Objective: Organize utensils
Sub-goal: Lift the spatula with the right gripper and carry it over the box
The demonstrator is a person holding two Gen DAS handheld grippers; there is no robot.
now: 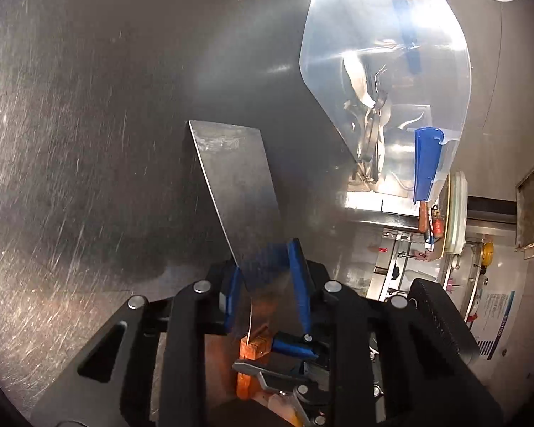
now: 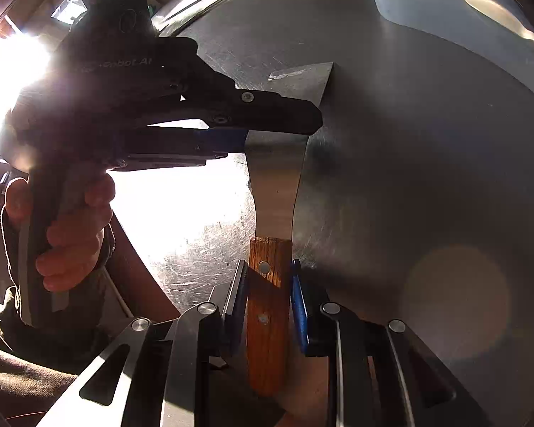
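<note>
Scratched steel counter (image 1: 71,124) under everything, strong glare in the right wrist view. Spatula (image 2: 277,185), flat metal blade with wooden handle (image 2: 267,316), is held off the counter between both tongs. Right tongs (image 2: 268,284) are narrow, blue pads on either side of the handle, touching or very nearly. Left tongs (image 1: 267,267) come in from the side and pinch the blade's narrow part across its faces; in the right view the left tongs (image 2: 242,135) sit across the blade. Long axis runs straight out from the right tongs, blade tip farthest away. Looks like a handover, direction unclear. Clear plastic bin (image 1: 384,82) with blue latch (image 1: 427,163) lies ahead-right of the left tongs, metal utensils (image 1: 370,131) already inside; the left side is nearer it. Risk: blade slipping between the pads.
</note>
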